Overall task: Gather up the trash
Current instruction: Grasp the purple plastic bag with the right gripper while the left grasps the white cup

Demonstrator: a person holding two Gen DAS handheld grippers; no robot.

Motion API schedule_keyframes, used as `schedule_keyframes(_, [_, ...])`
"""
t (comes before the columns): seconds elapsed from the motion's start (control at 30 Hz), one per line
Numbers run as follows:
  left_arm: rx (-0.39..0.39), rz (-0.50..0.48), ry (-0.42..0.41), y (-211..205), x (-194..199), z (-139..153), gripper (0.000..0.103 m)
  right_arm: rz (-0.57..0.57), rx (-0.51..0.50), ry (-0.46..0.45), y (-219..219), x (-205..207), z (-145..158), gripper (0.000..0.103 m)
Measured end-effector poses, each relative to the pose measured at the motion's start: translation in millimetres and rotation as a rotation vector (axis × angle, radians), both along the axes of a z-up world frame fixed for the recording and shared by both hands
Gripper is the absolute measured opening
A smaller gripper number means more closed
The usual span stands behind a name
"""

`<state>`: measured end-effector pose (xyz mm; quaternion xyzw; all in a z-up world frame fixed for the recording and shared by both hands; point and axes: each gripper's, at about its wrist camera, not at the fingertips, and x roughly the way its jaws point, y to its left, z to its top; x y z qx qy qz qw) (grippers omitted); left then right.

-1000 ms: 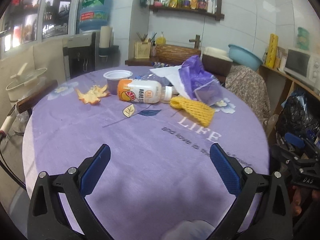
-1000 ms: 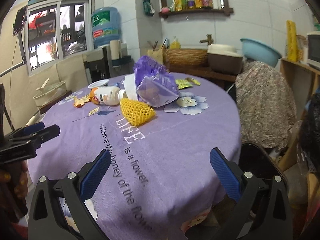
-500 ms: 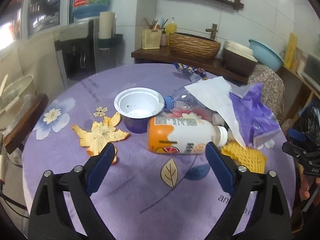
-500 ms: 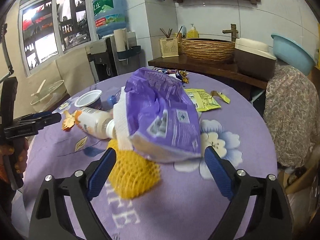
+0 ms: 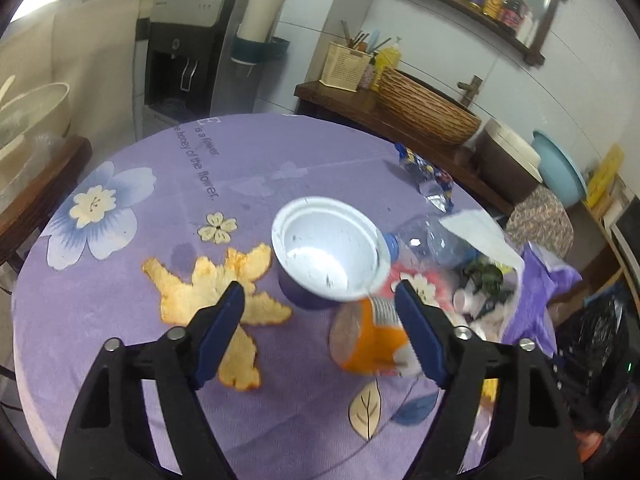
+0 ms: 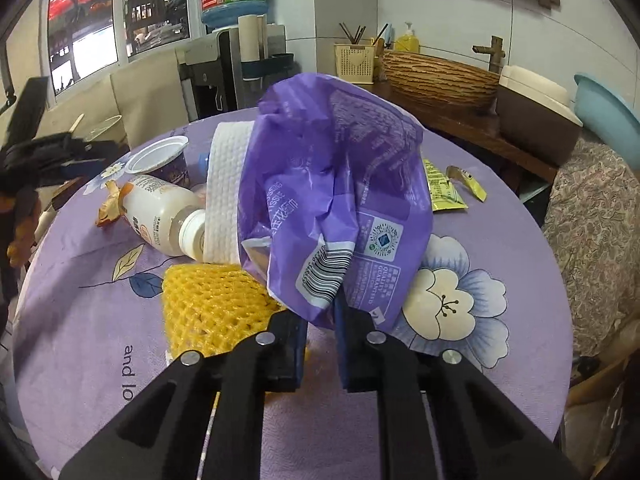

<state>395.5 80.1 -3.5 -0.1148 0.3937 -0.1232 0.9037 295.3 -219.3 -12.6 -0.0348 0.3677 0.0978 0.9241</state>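
Observation:
My left gripper (image 5: 318, 308) is open above the round purple table (image 5: 160, 184), its jaws either side of a white-and-purple yogurt cup (image 5: 326, 254). An orange-and-white drink bottle (image 5: 370, 338) lies by the right finger and orange peel (image 5: 218, 292) by the left finger. My right gripper (image 6: 322, 322) is shut on the lower edge of a purple tissue wrapper (image 6: 340, 184). A yellow foam net (image 6: 212, 306), a white tissue sheet (image 6: 226, 196) and the bottle (image 6: 160, 212) lie to its left.
A crushed clear bottle (image 5: 430, 236), a blue snack wrapper (image 5: 426, 172) and yellow sachets (image 6: 444, 188) lie on the table. A black trash bag (image 5: 592, 344) hangs off the right edge. A water dispenser (image 5: 192, 60) and a counter with a wicker basket (image 6: 440, 76) stand behind.
My left gripper moved forward and down over the yogurt cup. My right gripper moved in and shut on the purple wrapper's lower edge.

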Motion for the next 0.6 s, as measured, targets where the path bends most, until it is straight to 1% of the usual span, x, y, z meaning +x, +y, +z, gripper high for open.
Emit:
schedule_keyframes(0.07, [0.018, 0.012, 0.046, 0.4, 18.9, -1.9, 0.059, 0.004, 0.008, -0.011, -1.0, -1.3, 4.3, 0.012])
schedule_keyframes(0.1, [0.033, 0.017, 0.079, -1.3, 30.1, -5.2, 0.056, 0.005, 0.008, -0.020, -1.6, -2.4, 6.5, 0.011])
schedule_keyframes(0.17, [0.048, 0.016, 0.124, -3.9, 44.6, -13.5, 0.041, 0.007, 0.001, -0.032, -0.4, -4.1, 9.4, 0.011])
schedule_keyframes(0.23, [0.039, 0.007, 0.162, -7.2, 55.8, -22.9, 0.035, 0.008, 0.002, -0.038, -0.3, -6.1, 10.9, 0.011])
schedule_keyframes(0.27, [0.038, 0.002, 0.177, -9.0, 59.7, -27.1, 0.029, 0.006, 0.001, -0.044, -0.2, -7.4, 11.0, 0.011])
schedule_keyframes(0.33, [0.056, 0.021, 0.194, -12.1, 65.4, -34.7, 0.020, 0.005, 0.006, -0.054, -0.8, -10.3, 12.1, 0.011])
schedule_keyframes(0.4, [0.049, 0.034, 0.187, -12.4, 67.8, -36.9, 0.015, 0.000, 0.018, -0.064, -2.1, -13.1, 14.0, 0.011])
schedule_keyframes(0.43, [0.047, 0.042, 0.180, -12.3, 67.9, -36.5, 0.011, -0.003, 0.021, -0.071, -2.9, -14.4, 15.4, 0.010])
schedule_keyframes(0.53, [0.039, 0.063, 0.153, -12.0, 68.4, -29.4, 0.008, -0.008, 0.034, -0.093, -6.9, -17.9, 19.6, 0.009])
schedule_keyframes(0.6, [0.083, 0.086, 0.106, -15.4, 66.5, -18.5, 0.008, -0.012, 0.047, -0.110, -10.4, -19.5, 24.1, 0.008])
